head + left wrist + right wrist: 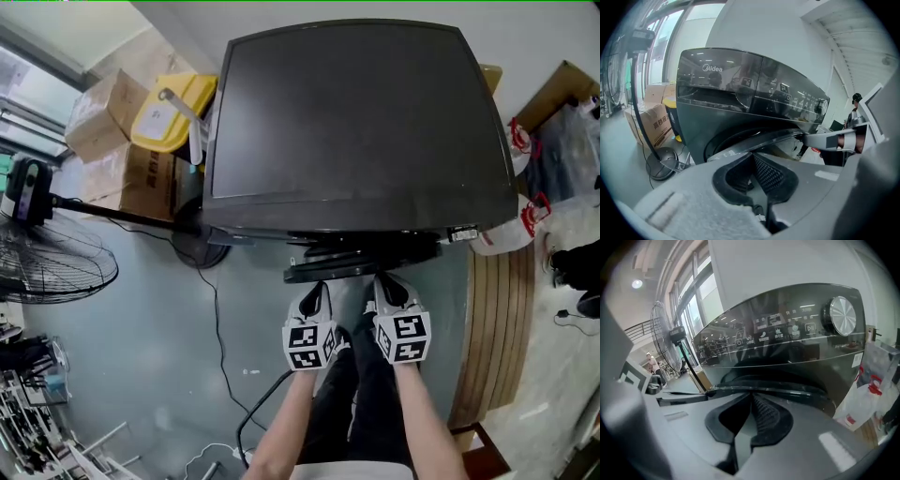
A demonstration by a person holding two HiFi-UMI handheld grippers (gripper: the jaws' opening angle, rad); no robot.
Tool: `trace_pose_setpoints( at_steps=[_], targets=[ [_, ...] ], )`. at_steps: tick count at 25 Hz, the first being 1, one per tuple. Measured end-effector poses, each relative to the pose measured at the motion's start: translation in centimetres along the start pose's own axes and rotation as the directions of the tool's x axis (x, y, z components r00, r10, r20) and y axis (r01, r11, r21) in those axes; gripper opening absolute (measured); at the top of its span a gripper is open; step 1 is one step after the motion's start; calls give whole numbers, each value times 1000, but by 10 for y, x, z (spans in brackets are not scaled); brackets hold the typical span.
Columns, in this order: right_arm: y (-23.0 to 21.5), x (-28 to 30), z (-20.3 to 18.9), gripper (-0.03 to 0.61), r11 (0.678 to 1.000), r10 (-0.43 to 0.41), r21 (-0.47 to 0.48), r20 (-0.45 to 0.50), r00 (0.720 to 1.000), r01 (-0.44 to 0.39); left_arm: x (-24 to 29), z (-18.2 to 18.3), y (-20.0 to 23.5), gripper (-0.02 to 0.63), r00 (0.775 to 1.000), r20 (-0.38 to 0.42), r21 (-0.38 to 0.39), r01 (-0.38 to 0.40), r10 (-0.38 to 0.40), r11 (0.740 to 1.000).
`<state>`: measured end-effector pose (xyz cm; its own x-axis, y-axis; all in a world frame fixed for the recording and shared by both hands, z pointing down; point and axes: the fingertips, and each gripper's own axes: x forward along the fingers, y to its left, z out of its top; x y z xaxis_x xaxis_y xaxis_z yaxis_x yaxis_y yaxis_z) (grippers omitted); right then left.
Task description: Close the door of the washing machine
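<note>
A dark front-loading washing machine (347,122) fills the top of the head view. Its round door (361,261) stands a little ajar and juts out at the front. My left gripper (314,292) and right gripper (386,284) sit side by side right at the door's outer face; I cannot tell whether they touch it. Both are shut with nothing between the jaws. In the left gripper view the closed tips (752,157) point at the door's rim (773,138), with the right gripper (834,139) beside it. The right gripper view shows its shut tips (751,398) under the door (773,389).
A standing fan (47,253) is at the left, with its cable (225,375) across the floor. Cardboard boxes (103,112) and a yellow container (173,111) stand left of the machine. Right of it are a white bag (511,230) and stacked wooden boards (497,328).
</note>
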<state>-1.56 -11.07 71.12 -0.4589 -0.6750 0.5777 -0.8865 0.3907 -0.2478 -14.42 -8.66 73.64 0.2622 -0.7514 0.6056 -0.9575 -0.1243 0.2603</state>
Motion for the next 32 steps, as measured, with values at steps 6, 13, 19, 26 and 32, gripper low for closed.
trace_pose_setpoints(
  at_steps=[6,13,19,26,32],
  targets=[
    [4,1,4,-8,998,-21,54,53,998,18,2,8,1,2,999,47,-13,-27,28,1000],
    [5,4,12,-14,1000,-11,6,74,997,10,9,15,5,2,996,77,12,-42,41,999],
    [7,3,5,-3,1000,11,-1,85,996,-11,15,20,7,2,997,76,26,-11,9,1000],
    [0,10,6,-3,995,9,95,100,995,-19,27,29,10,3,996,84,23,2,-4,1000],
    [-7,18,16,-3,994,-31,105,102,994,20,30,34,10,6,996,87,17,33,-34,999]
  ],
)
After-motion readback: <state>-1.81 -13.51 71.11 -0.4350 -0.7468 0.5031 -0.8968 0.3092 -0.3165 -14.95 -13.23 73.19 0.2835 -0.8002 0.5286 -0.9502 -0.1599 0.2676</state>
